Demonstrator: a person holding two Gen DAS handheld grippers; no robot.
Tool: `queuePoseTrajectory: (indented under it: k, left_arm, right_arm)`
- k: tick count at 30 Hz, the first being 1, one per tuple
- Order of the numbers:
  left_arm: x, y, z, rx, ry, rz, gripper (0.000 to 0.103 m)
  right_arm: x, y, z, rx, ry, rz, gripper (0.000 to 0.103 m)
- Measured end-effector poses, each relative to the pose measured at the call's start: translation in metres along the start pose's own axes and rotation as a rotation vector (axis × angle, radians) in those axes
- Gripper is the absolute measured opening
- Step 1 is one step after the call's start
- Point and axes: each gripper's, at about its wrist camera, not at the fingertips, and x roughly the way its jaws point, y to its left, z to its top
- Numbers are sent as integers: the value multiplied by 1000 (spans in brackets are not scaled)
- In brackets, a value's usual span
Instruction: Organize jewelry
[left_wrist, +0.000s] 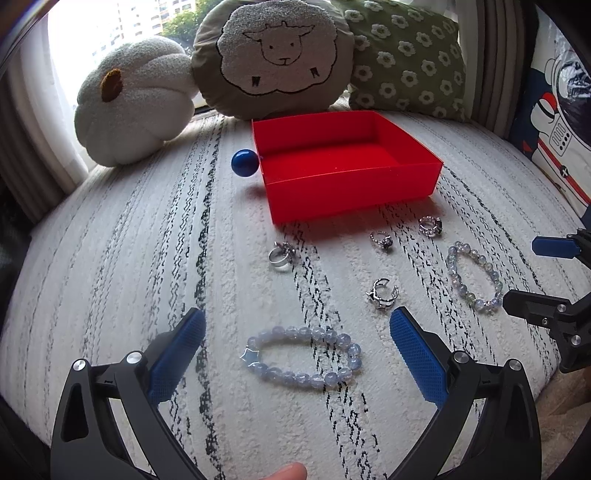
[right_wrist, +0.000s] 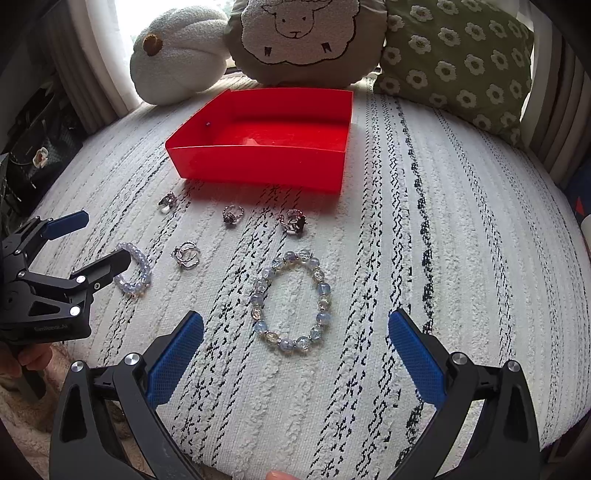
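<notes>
A shallow, square red plastic tray (left_wrist: 369, 162) sits empty on a white woven cover with black streaks (left_wrist: 147, 258), and everything else is placed from it. To the tray's left, touching or nearly touching its corner, is a small glossy blue ball (left_wrist: 244, 162). In front of the tray lie four silver rings (left_wrist: 282, 253); their stones are too small to make out. Nearer than the rings, a pale blue beaded bracelet with a star charm (left_wrist: 303, 356) lies flat, its long axis running left to right, directly between and just ahead of the wide-open fingers of the left gripper (left_wrist: 297, 354). Farther right, a second bracelet of mixed clear and blue beads (right_wrist: 291, 301) lies ahead of the right gripper (right_wrist: 295, 345), also spread wide and empty. Each bracelet seems nearest its own gripper. Behind the tray, cushions are partly cut off by the frame.
</notes>
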Motion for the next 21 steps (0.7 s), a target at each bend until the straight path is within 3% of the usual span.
queuePoseTrajectory:
  k: [21]
  left_arm:
    - [-2, 2, 0, -4, -1, -6, 96]
  right_arm:
    - [-5, -3, 2, 4, -5, 0, 99]
